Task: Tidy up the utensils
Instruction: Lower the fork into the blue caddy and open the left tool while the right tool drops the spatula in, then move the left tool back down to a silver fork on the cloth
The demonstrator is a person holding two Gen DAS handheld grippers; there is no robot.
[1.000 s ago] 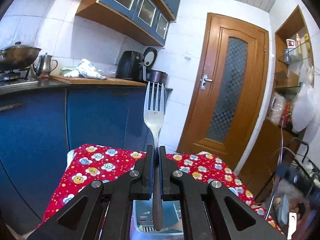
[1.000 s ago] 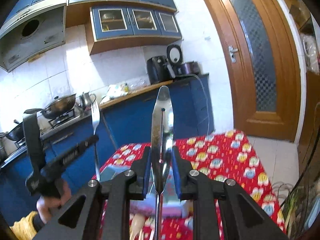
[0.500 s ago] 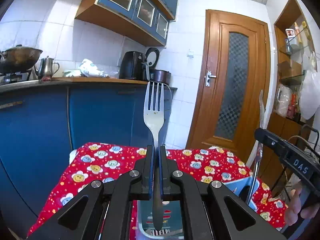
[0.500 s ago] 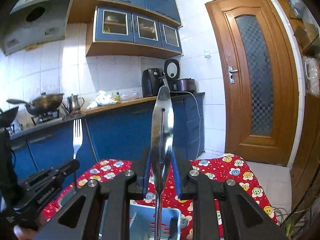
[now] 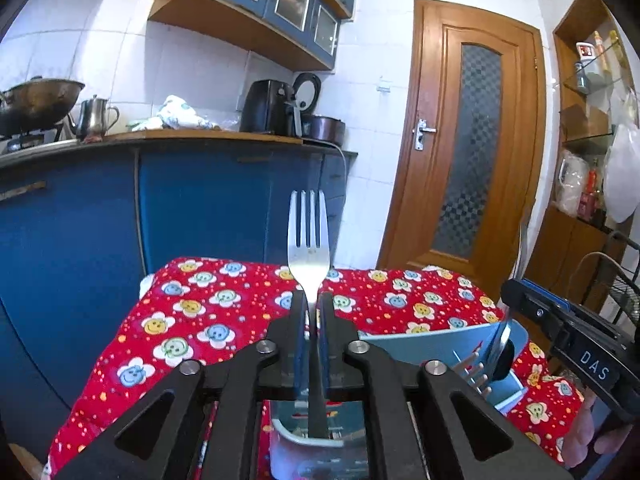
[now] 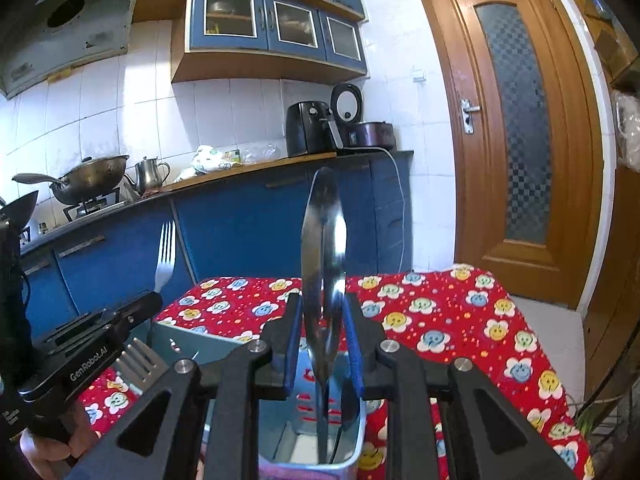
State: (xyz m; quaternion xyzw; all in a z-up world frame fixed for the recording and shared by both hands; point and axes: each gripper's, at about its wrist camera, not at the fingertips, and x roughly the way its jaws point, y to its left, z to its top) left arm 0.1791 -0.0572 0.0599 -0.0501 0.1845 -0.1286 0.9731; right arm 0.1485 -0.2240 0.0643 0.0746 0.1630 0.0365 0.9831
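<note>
Fork and spoon, both upright, handles down in a blue bin

At the left, left gripper [image 5: 310, 308], jaws just opened a little, fork [image 5: 308, 248] loose between the pads: long axis vertical, tines up, handle end down inside the bin [image 5: 404, 342] on a red flowered tablecloth [image 5: 200, 320]. Further right, right gripper [image 6: 322, 312], jaws likewise just widened, a sliver of gap either side of the spoon [image 6: 324, 240]: bowl up, edge-on to the lens, handle straight down into the bin. Left view only: face of the fork's tines, spoon a mere thin strip at the right. Right view only: spoon's shiny bowl up close, and most clearly a second fork [image 6: 140, 360] slanting out of the bin, tines up.
</note>
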